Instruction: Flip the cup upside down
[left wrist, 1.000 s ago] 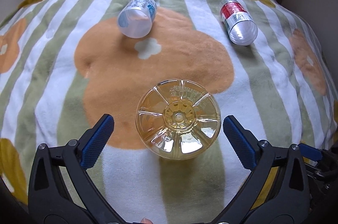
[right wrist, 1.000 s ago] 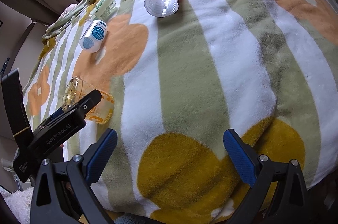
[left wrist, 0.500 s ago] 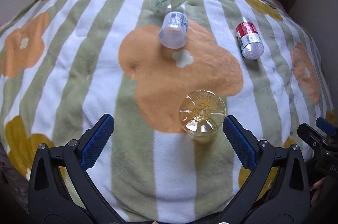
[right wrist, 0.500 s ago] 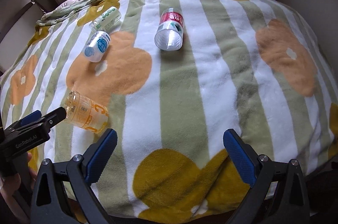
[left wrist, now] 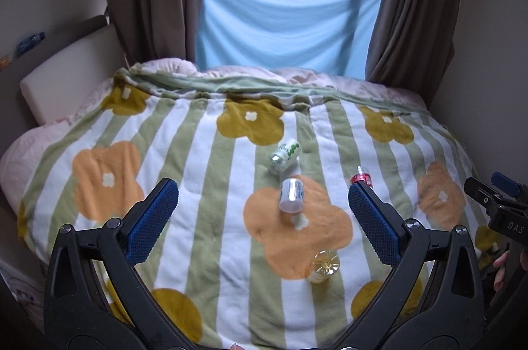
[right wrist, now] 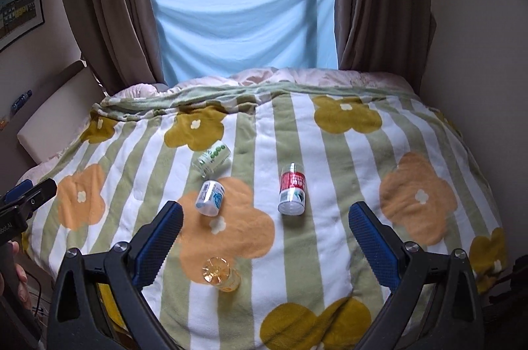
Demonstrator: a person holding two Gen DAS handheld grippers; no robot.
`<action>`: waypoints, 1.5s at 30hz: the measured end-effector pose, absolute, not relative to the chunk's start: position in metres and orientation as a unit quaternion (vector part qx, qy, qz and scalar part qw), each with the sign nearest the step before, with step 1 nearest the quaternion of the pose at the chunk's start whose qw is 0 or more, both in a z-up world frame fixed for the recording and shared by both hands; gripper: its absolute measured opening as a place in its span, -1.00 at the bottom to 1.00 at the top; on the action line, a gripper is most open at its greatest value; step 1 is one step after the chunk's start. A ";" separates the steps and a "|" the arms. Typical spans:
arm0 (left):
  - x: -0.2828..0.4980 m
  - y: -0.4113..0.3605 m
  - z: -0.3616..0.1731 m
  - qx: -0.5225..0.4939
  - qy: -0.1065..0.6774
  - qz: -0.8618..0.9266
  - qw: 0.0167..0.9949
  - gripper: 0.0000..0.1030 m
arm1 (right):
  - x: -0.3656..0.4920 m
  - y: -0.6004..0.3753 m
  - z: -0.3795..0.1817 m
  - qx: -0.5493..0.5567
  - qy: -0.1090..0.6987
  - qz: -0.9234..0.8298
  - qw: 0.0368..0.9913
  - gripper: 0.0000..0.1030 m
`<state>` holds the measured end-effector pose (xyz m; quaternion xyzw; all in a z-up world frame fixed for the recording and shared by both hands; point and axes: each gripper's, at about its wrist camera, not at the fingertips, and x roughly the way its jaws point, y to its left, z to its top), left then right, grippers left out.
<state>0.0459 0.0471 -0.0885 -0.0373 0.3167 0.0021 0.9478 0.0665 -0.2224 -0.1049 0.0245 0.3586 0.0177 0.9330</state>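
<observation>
A clear yellow cup point(left wrist: 324, 266) stands upside down, base up, on the flowered blanket near the bed's front; it also shows in the right wrist view point(right wrist: 220, 274). Three other cups lie on their sides farther back: a blue-labelled one point(left wrist: 291, 195) point(right wrist: 210, 198), a green-dotted one point(left wrist: 284, 156) point(right wrist: 212, 158) and a red-labelled one point(right wrist: 291, 189), partly hidden behind my left gripper's right finger point(left wrist: 362, 177). My left gripper point(left wrist: 260, 223) is open and empty, held back from the bed. My right gripper point(right wrist: 264, 241) is open and empty, also held back above the front edge.
The striped flower blanket point(left wrist: 204, 172) covers the bed. A white headboard cushion point(left wrist: 66, 76) lies at the left. Brown curtains and a blue cloth point(left wrist: 280, 20) hang behind. Walls close in at the right. The other gripper shows at each view's edge point(left wrist: 495, 205) point(right wrist: 23, 205).
Both grippers have pulled well back and up from the bed, so the whole bed and window come into view. The yellow cup stays base up on the blanket, away from my left gripper.
</observation>
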 end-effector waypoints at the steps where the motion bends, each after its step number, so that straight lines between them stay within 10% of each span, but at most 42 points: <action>1: 0.043 0.048 -0.074 -0.036 0.302 0.003 0.953 0.99 | 0.064 -0.219 -0.090 0.018 0.341 0.015 0.940 0.95; 45: 0.004 0.026 -0.016 -0.006 0.200 -0.012 0.980 1.00 | 0.027 -0.206 -0.010 -0.013 0.213 -0.040 0.976 0.95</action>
